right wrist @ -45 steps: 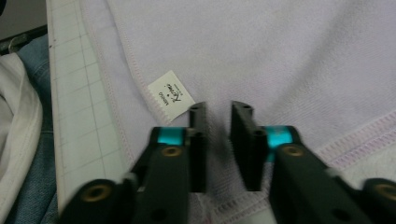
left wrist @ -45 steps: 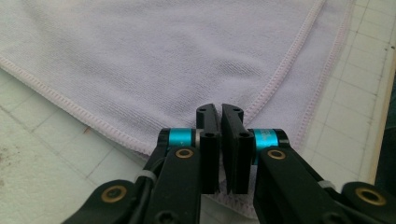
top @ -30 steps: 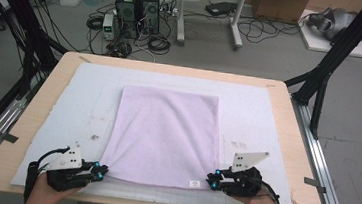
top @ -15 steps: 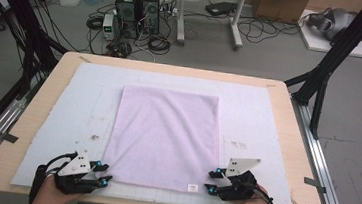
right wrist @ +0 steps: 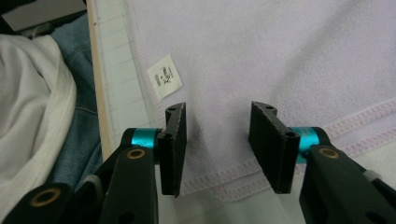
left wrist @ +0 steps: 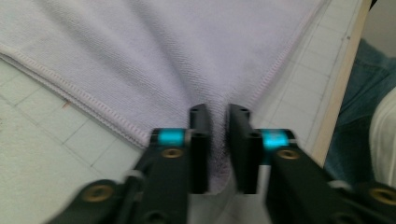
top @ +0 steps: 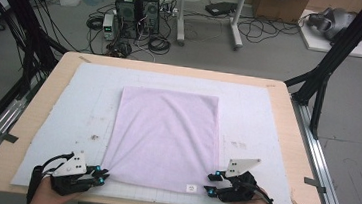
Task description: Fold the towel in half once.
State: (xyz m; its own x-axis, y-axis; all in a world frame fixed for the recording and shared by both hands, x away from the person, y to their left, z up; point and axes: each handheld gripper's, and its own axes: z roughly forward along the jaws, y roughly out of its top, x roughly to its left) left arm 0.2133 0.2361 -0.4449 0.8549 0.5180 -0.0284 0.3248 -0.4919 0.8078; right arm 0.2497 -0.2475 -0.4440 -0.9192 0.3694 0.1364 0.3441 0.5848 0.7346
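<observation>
Towel (top: 165, 138) flat on mat (top: 67, 116), left tongs (left wrist: 218, 140) pinching its corner, right tongs (right wrist: 215, 140) spread over hem.

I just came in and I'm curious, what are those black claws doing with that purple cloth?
A person sits at the table with a claw in each hand, working on a lilac towel spread flat on a white mat. The left claw has pinched the towel's near left corner, and its jaws have just been closing on it. The right claw sits over the near right corner, beside the little white label, with its jaws apart and not gripping yet.
</observation>
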